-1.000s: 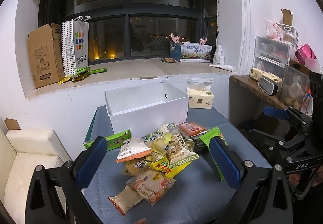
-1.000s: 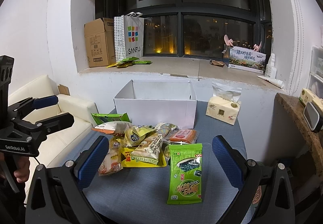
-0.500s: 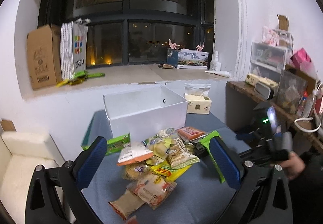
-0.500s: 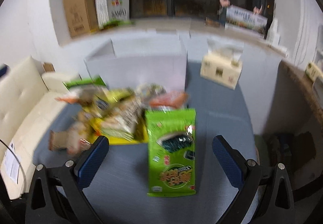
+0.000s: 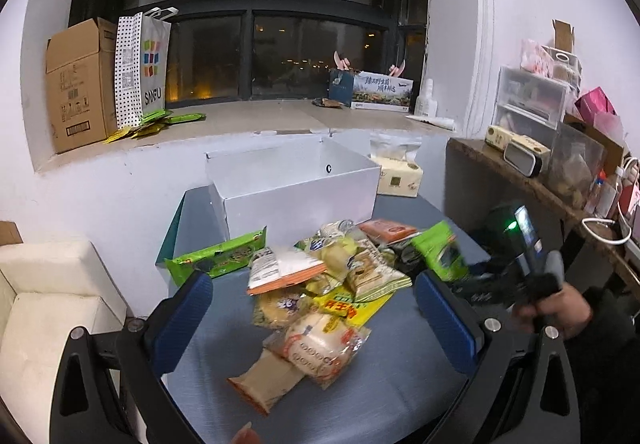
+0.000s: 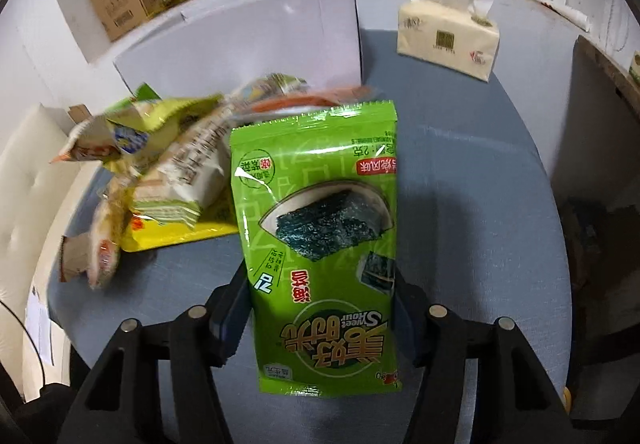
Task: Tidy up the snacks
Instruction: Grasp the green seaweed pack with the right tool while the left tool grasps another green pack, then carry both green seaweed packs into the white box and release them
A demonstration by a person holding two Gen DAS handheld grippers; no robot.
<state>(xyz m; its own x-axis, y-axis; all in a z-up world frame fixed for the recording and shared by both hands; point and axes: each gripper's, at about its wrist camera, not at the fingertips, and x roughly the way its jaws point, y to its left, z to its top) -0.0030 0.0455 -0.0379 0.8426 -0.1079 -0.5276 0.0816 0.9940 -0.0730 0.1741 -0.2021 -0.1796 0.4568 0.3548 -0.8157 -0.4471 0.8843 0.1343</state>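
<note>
Snacks [image 5: 320, 284] lie in a loose heap on the grey desk [image 5: 400, 384], in front of the white box [image 5: 296, 187], which appears empty. Handling judgement: the packets are probably light, thin, crinkly film, slippery and easily crushed; a flat packet is best taken across its width near one end, with gentle pressure.

Left side: the left claw [image 5: 320, 320] stands wide apart above the near edge of the heap, grasping nothing. Compared with a second ago, the heap sits slightly nearer and lower in its view, and a hand [image 5: 560, 308] holding the other tool now shows at the right edge, where a tripod stood.

Right side: the right claw [image 6: 320, 308] is closing on the green seaweed packet [image 6: 320, 244], which lies between its jaws at the right edge of the heap. Both blue pads sit against the packet's side edges near its lower end; whether it has left the desk cannot be told. A second ago this claw was wide apart and looked out level across the room; it now points steeply down, with the packet filling the view.
</note>
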